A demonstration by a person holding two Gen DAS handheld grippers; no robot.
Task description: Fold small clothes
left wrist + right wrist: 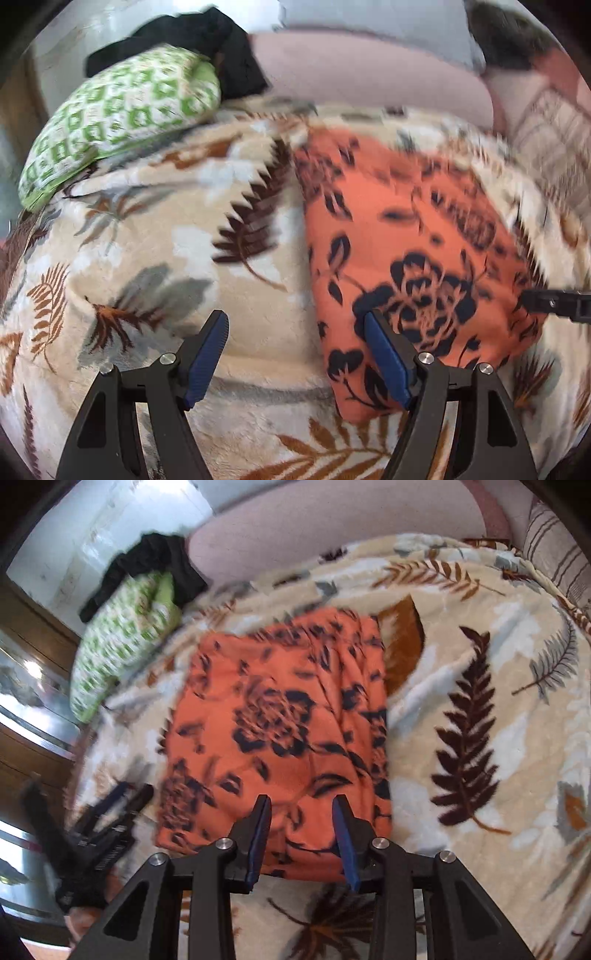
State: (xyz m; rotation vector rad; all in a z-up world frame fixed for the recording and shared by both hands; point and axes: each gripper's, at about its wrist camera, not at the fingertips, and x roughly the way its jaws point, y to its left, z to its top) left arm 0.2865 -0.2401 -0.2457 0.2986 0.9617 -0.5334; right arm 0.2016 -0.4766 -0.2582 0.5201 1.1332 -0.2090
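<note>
An orange cloth with a dark flower print [402, 258] lies folded into a rectangle on the leaf-patterned blanket [166, 236]. It also shows in the right wrist view [280, 723]. My left gripper [297, 319] is open and empty, just above the cloth's near left corner. My right gripper [301, 805] is open and empty over the cloth's near edge. The right gripper's tip shows at the right edge of the left wrist view [554, 302]. The left gripper shows blurred at the lower left of the right wrist view [110, 812].
A green-and-white patterned pillow [118, 110] lies at the far left with a black garment [221, 48] draped by it. A pink headboard or cushion [369, 70] runs along the back. A striped pillow [557, 550] sits far right. Wooden furniture [33, 627] stands left.
</note>
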